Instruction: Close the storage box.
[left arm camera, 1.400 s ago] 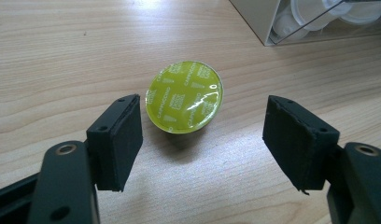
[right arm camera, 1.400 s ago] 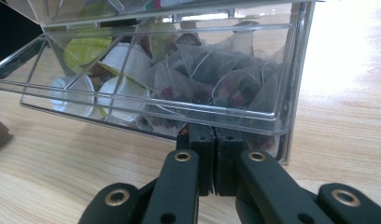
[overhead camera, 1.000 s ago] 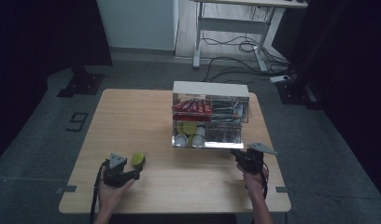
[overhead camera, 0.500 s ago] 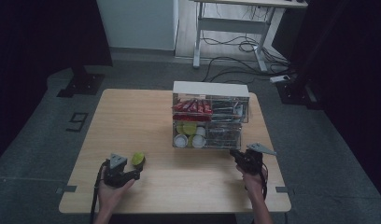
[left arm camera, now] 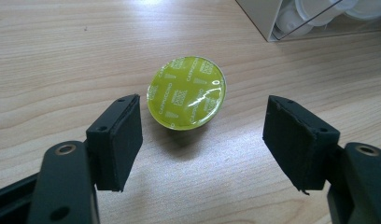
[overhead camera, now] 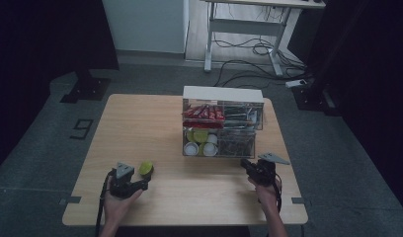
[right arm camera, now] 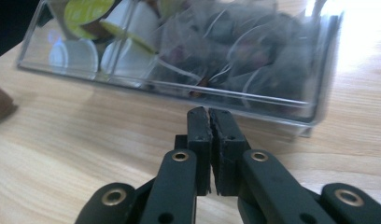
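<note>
Left gripper view: capsule (left arm camera: pixel 186 92) lies between spread tool (left arm camera: pixel 202 135) jaws (untouched).

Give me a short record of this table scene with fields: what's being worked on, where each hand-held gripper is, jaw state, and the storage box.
worked item: round green foil-topped coffee capsule, lying on the light wooden table
left hand-held gripper: jaws open, capsule just beyond and between the pads, untouched
right hand-held gripper: jaws almost together, nothing between them, having just been opening slightly, pointing at the box front
storage box: clear plastic two-tier organiser, capsules and dark sachets below, red packets above
</note>
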`<state>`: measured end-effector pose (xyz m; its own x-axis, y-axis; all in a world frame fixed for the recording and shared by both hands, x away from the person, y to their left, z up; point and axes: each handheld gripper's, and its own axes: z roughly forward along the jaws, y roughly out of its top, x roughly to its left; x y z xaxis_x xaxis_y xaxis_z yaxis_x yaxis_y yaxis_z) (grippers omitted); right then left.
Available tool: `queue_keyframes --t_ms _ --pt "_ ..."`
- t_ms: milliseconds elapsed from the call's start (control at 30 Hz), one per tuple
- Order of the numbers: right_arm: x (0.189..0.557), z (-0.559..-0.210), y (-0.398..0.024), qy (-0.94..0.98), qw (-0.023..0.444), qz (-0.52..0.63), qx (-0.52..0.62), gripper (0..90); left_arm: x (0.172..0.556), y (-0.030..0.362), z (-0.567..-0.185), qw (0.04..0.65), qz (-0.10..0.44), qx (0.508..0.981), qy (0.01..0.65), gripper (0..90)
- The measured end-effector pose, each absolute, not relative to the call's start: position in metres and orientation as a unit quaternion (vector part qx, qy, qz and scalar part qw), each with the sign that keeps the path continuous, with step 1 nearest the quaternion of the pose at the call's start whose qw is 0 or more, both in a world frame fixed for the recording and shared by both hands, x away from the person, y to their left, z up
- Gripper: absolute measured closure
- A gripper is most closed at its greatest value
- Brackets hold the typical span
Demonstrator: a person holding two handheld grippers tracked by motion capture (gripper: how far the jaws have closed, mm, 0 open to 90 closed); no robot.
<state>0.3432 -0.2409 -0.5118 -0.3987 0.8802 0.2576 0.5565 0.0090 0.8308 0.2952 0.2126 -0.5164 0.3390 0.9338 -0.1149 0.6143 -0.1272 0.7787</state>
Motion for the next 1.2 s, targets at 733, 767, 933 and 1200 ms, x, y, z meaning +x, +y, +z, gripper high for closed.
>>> queue_keyframes --t_ms 733,767,933,1200 --pt "0.332 -0.495 -0.222 0.691 0.2 0.511 0.471 59.9 0.294 0.213 -0.514 0.393 0.209 0.718 0.535 29.6" --pt "0.332 -0.495 -0.223 0.69 0.2 0.512 0.471 59.4 0.294 0.213 -0.514 0.393 0.209 0.718 0.535 29.8" --pt "0.328 -0.497 -0.225 0.69 0.201 0.52 0.462 58.0 0.294 0.214 -0.513 0.395 0.208 0.718 0.535 29.9" --pt "0.319 -0.501 -0.231 0.685 0.21 0.527 0.456 56.2 0.294 0.218 -0.512 0.399 0.207 0.715 0.536 30.0"
